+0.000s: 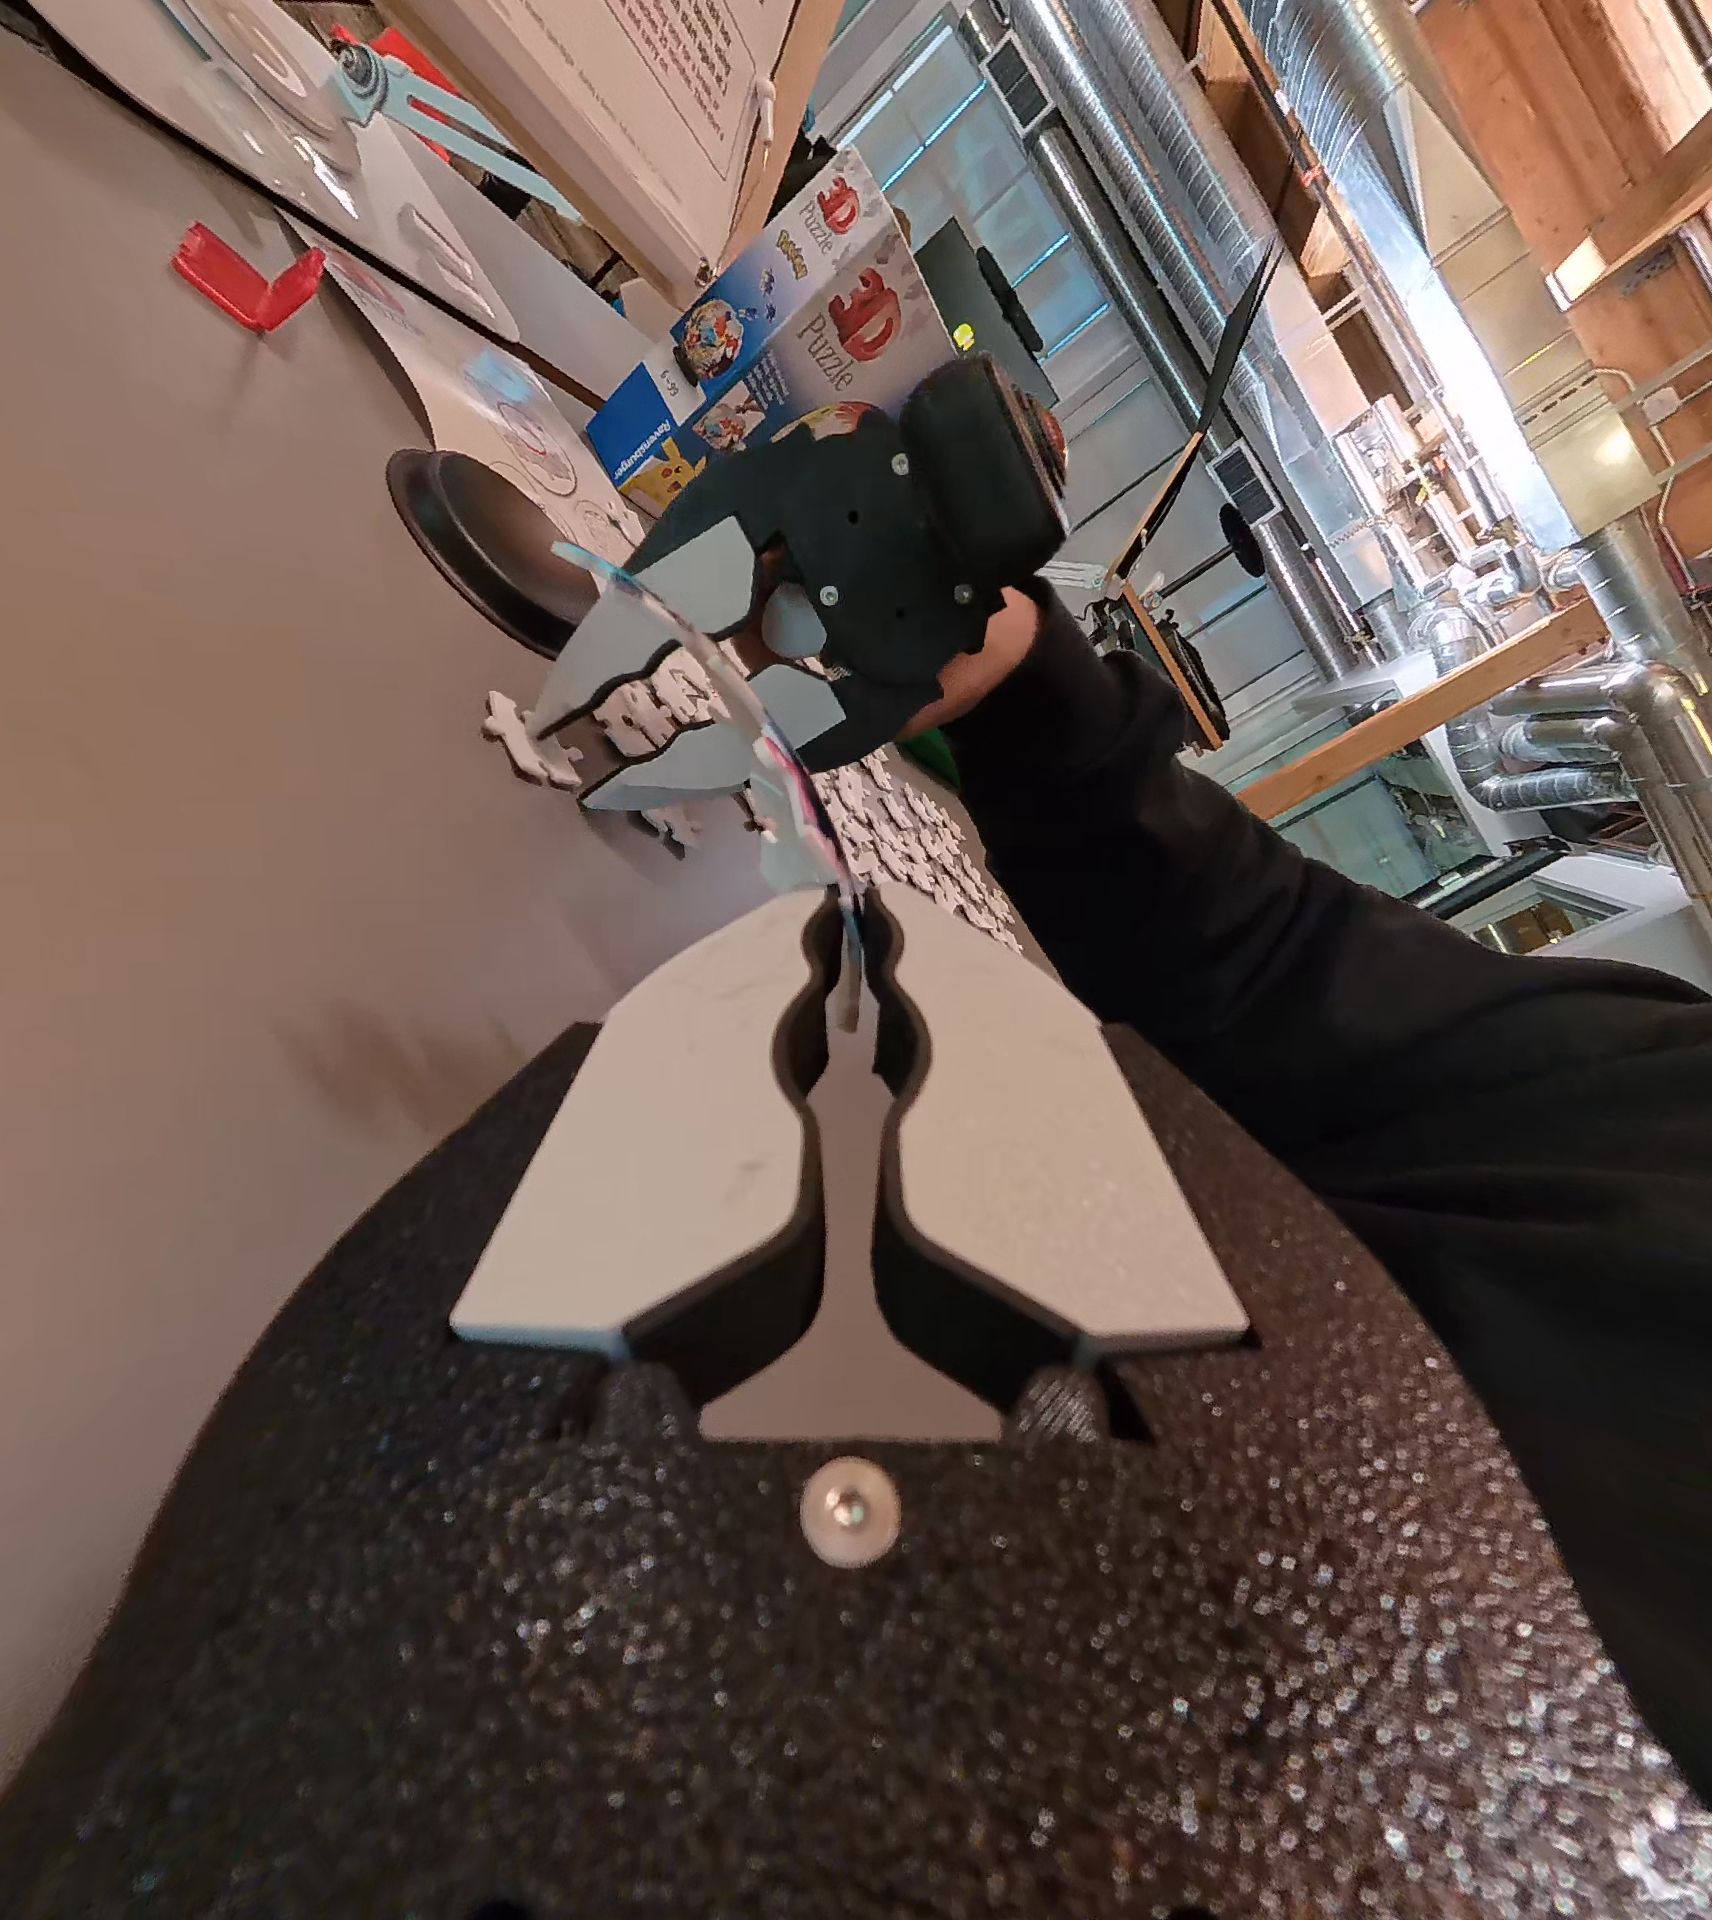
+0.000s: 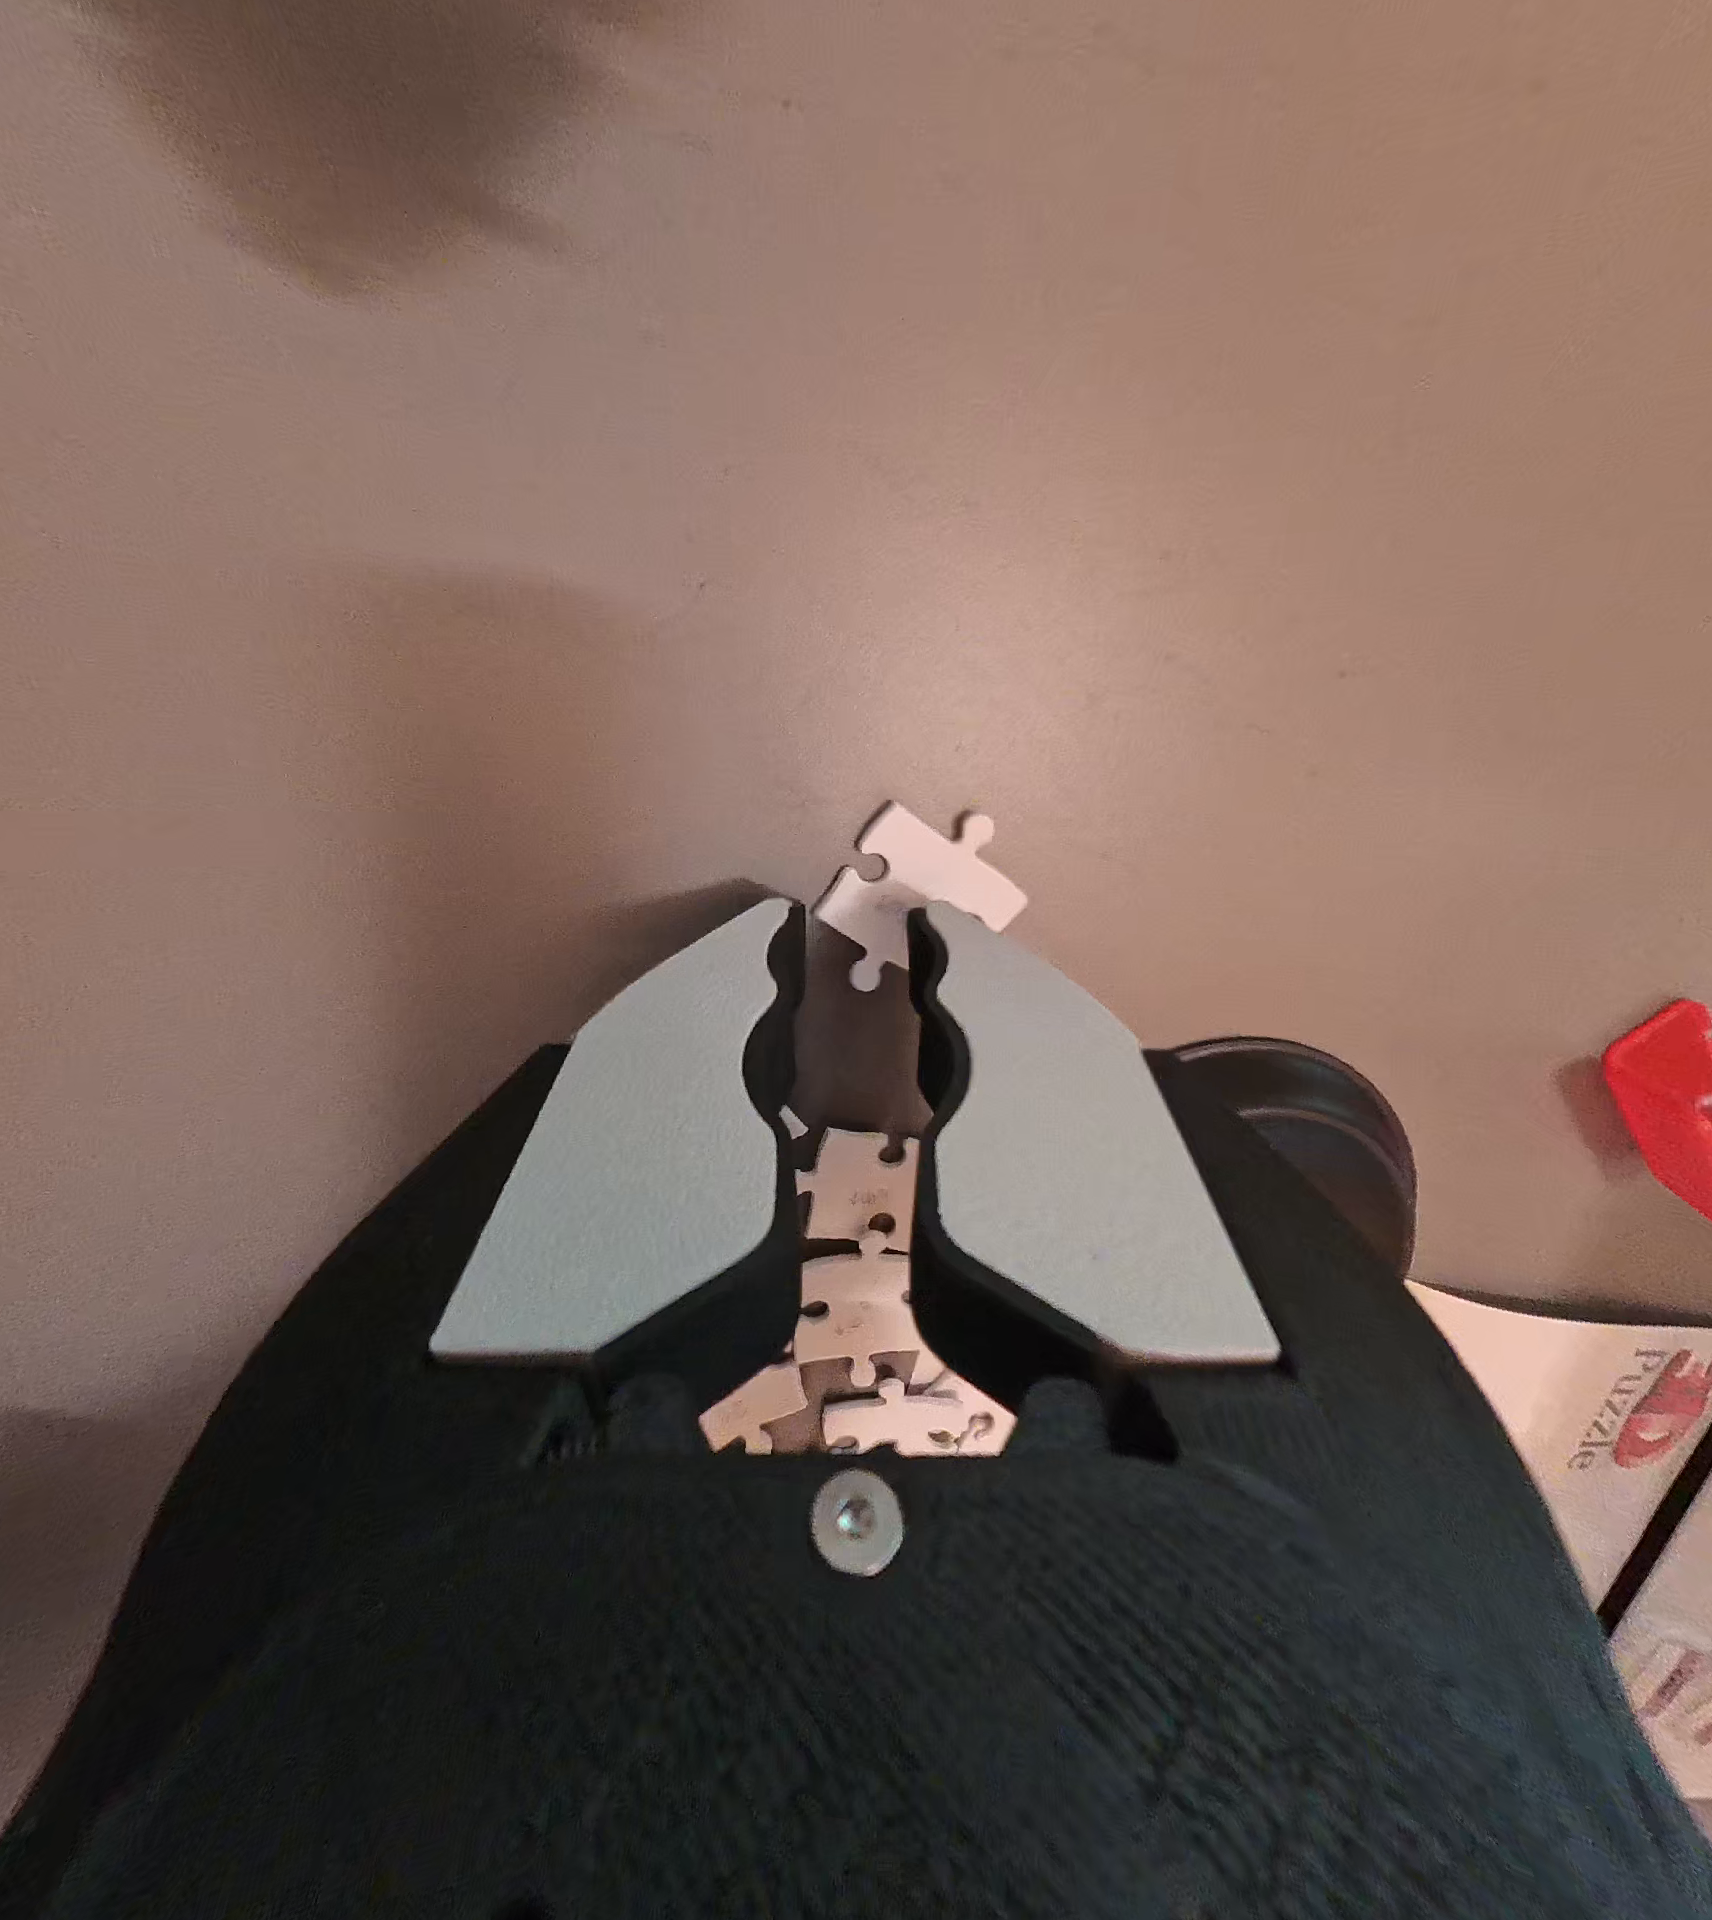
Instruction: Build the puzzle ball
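Note:
My left gripper [image 1: 847, 928] is shut on the lower end of a curved strip of joined puzzle pieces [image 1: 717, 675], seen edge-on, which arcs up and away from it. My right gripper [image 2: 854, 914] is open and points down at the table. A small white cluster of puzzle pieces [image 2: 935, 862] lies face down at its tips, partly between them and touching the right fingertip. The left wrist view shows the right gripper [image 1: 561, 764] farther off, its tips on the table among loose white pieces [image 1: 914, 831]. More white pieces show under the right gripper's fingers [image 2: 857, 1320].
A black round stand [image 1: 488, 540] sits on the brown table beside the pieces and also shows in the right wrist view [image 2: 1330, 1122]. A puzzle box [image 1: 779, 343] stands behind it. A red plastic part [image 2: 1683, 1112] and a printed sheet [image 2: 1610, 1455] lie nearby. A black sleeve [image 1: 1351, 1039] crosses the right. Across from one pair of fingers to the other is roughly 15 centimetres.

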